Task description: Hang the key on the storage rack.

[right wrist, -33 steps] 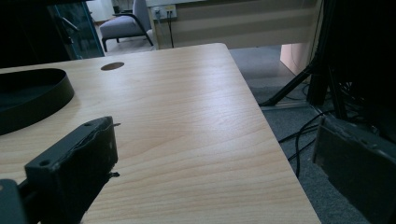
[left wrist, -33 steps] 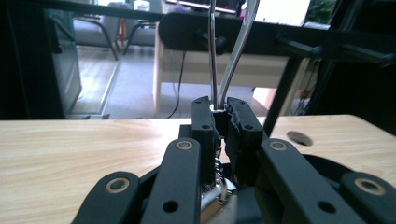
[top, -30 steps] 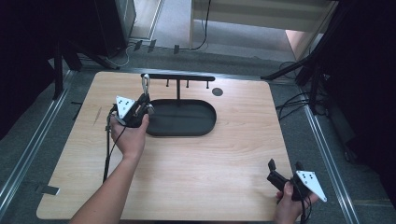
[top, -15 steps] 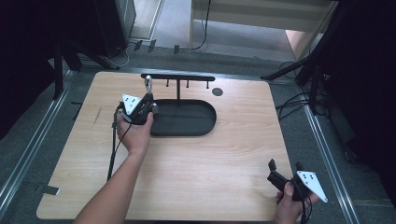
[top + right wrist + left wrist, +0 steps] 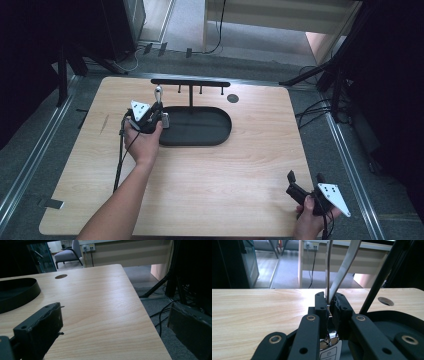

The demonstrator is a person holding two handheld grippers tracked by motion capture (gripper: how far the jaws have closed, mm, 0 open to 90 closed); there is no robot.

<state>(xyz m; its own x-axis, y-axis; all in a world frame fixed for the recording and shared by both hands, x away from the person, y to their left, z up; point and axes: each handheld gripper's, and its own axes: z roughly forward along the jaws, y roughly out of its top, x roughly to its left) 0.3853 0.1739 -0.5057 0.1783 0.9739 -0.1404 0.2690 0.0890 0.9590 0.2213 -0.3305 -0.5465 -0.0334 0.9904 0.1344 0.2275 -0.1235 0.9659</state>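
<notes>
My left gripper [image 5: 160, 115] is at the left end of a black oval tray [image 5: 200, 140], shut on a key bunch. In the left gripper view its jaws [image 5: 328, 303] pinch a thin metal ring and a pale strap [image 5: 342, 267] that rise upward. A silver key fob [image 5: 329, 351] with buttons hangs below them. In the high view the fob [image 5: 164, 120] sits at the tray's edge, with a silvery piece [image 5: 158, 93] sticking up above the gripper. My right gripper [image 5: 305, 177] is open and holds nothing at the table's front right corner; its jaws [image 5: 115, 317] stand wide apart.
A black T-shaped rack [image 5: 190, 83] with small hooks rises from the back of the tray; its slanted post [image 5: 378, 285] is just right of my left jaws. A round cable hole [image 5: 232, 98] lies behind the tray. The table edge [image 5: 147, 315] runs close to my right gripper.
My left gripper has shifted a little to the right, toward the tray's end, still holding the keys. The right gripper has stayed put.
</notes>
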